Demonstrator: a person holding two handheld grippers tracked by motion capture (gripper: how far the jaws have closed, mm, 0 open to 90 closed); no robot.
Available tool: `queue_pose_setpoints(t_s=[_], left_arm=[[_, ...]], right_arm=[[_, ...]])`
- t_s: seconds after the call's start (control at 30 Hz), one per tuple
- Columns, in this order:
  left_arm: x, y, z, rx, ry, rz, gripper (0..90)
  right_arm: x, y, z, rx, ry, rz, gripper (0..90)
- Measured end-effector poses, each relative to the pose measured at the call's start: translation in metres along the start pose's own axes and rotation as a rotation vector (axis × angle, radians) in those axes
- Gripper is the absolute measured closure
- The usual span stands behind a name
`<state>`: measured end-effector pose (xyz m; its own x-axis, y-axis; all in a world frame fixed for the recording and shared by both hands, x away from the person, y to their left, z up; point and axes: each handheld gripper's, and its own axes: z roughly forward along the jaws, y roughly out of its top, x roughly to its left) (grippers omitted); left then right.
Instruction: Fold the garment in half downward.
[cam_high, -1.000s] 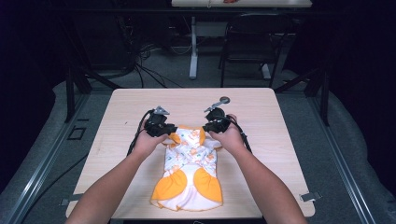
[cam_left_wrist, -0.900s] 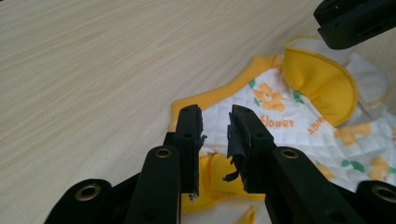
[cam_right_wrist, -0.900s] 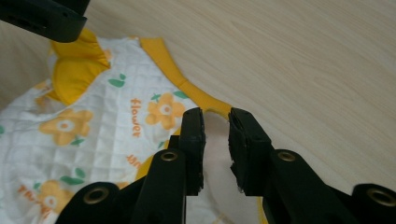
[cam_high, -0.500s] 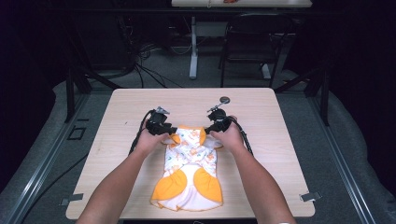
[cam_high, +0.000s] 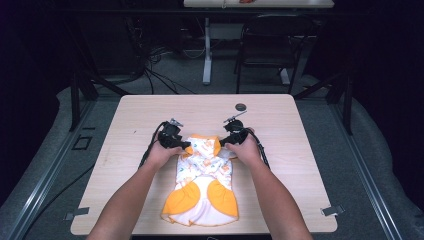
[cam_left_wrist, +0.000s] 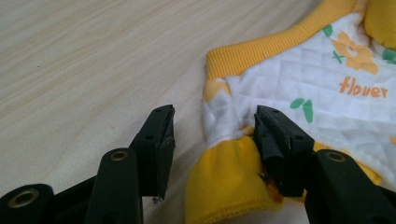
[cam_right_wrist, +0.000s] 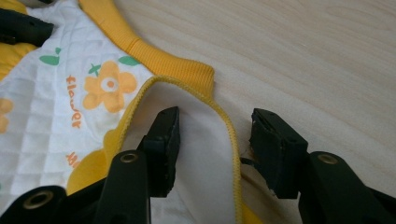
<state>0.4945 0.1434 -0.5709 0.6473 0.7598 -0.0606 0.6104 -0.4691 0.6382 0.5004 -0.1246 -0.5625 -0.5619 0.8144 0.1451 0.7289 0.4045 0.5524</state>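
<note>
Garment (cam_high: 202, 185) lies flat on pale wooden table (cam_high: 300, 150), dark room around.

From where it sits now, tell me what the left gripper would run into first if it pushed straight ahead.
Probably the garment. The left gripper stands open with the yellow sleeve cuff between its jaws, unpinched, so the quilted white fabric just ahead comes first; bare table lies to one side. Depth is hard to judge.

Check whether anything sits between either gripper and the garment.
Nothing visible does. The left gripper stands open, having just opened, with the garment's yellow sleeve cuff between its jaws. The right gripper, also just opened, straddles the yellow-trimmed edge. Around them is bare table.
</note>
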Motion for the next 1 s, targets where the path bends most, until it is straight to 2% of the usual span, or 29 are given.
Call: queue_pose_setpoints(t_s=[0.07, 0.17, 0.23, 0.27, 0.3, 0.33, 0.37, 0.43, 0.5, 0.53, 0.67, 0.77, 0.8, 0.9, 0.93, 0.97, 1.0], left_arm=[[0.000, 0.000, 0.000, 0.001, 0.000, 0.001, 48.4], [-0.001, 0.000, 0.000, 0.002, 0.002, 0.012, 49.9], [-0.003, 0.001, 0.000, 0.003, -0.013, 0.021, 56.8], [-0.004, 0.001, 0.000, 0.005, -0.025, 0.023, 65.6], [-0.005, 0.001, 0.000, 0.005, -0.025, 0.018, 65.6], [-0.006, 0.002, 0.000, 0.009, -0.032, 0.021, 70.3], [-0.006, 0.002, 0.000, 0.009, -0.032, 0.021, 72.3], [-0.006, 0.002, 0.000, 0.009, -0.039, 0.017, 76.4], [-0.007, 0.002, 0.000, 0.011, -0.044, 0.020, 78.2], [-0.008, 0.002, 0.000, 0.011, -0.045, 0.021, 81.1], [-0.008, 0.002, 0.000, 0.011, -0.047, 0.020, 83.1], [-0.008, 0.002, 0.000, 0.011, -0.044, 0.014, 83.9], [-0.008, 0.003, -0.001, 0.014, -0.044, 0.010, 84.1], [-0.007, 0.003, -0.004, 0.007, -0.048, -0.005, 84.5], [-0.007, 0.004, -0.005, 0.008, -0.049, -0.002, 84.5], [-0.007, 0.004, -0.007, 0.003, -0.046, 0.001, 84.6], [-0.008, 0.005, -0.011, -0.009, -0.050, 0.006, 84.6]], right_arm=[[0.000, 0.000, 0.000, 0.007, -0.002, -0.007, 52.4], [-0.001, 0.000, 0.000, 0.003, 0.019, -0.012, 57.5], [0.001, -0.001, 0.001, -0.009, 0.034, 0.002, 62.6], [0.001, -0.001, 0.000, 0.000, 0.048, -0.003, 65.0], [0.001, 0.000, 0.000, 0.008, 0.056, -0.006, 67.1], [0.001, -0.001, 0.001, 0.002, 0.070, 0.008, 71.7], [0.001, -0.001, 0.001, 0.002, 0.070, 0.008, 71.7], [0.003, 0.000, 0.000, 0.018, 0.072, -0.016, 77.2], [0.004, 0.000, 0.000, 0.015, 0.069, -0.016, 79.1], [0.007, 0.000, 0.000, 0.013, 0.061, -0.038, 82.7], [0.009, 0.001, -0.001, 0.021, 0.052, -0.052, 85.6], [0.012, 0.000, 0.000, 0.006, 0.041, -0.051, 86.6], [0.012, 0.001, -0.002, 0.020, 0.032, -0.071, 86.8], [0.014, 0.003, -0.005, -0.003, 0.013, -0.085, 87.0], [0.014, 0.004, -0.009, 0.003, 0.014, -0.098, 87.1], [0.014, 0.005, -0.013, -0.024, 0.026, -0.091, 87.1], [0.013, 0.006, -0.016, -0.018, 0.027, -0.096, 87.1]])
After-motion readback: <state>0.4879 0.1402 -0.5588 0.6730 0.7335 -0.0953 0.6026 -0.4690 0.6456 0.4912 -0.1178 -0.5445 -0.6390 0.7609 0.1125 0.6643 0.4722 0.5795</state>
